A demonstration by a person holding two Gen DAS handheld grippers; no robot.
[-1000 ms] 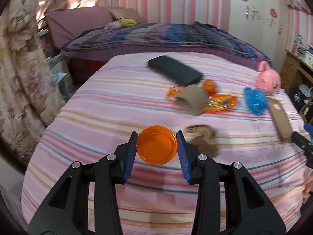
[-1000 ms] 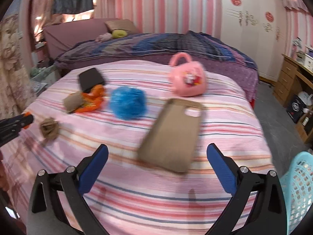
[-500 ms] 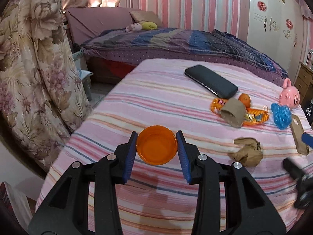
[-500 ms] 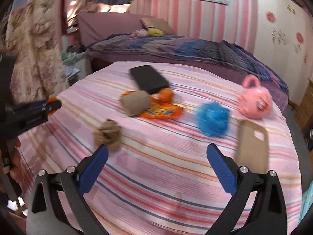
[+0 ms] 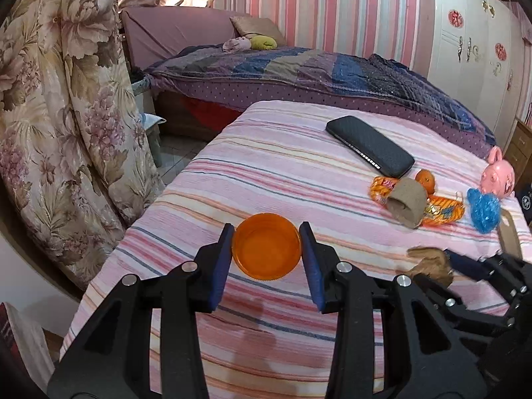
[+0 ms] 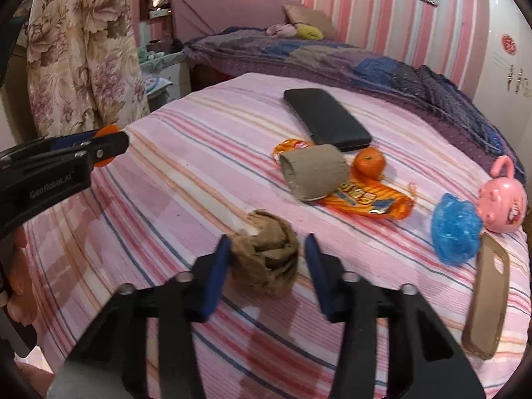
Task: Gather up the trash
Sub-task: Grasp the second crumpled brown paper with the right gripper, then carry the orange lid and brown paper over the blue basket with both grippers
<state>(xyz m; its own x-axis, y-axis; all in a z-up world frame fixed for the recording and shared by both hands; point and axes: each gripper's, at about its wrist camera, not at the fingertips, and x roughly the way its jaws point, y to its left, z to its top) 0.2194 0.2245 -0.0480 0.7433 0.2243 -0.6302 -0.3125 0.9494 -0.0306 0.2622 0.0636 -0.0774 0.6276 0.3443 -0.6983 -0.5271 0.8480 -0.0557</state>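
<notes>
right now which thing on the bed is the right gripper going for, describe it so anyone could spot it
On the pink striped bedspread, look at the near edge, in front of the cardboard tube lying on the orange wrapper. Between the fingers of the right gripper, whose jaws have just been closing, sits the crumpled brown paper ball: wrinkled and lumpy, unlike the smooth tube.

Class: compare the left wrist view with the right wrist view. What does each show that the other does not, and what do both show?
Only the left wrist view shows the open inside of the orange cap clamped in the left gripper.

Only the right wrist view shows the whole brown phone case and the crumpled brown paper between the right gripper pads, which have just been closing.

Both show the striped bed, black case, cardboard tube, orange, blue bag.
</notes>
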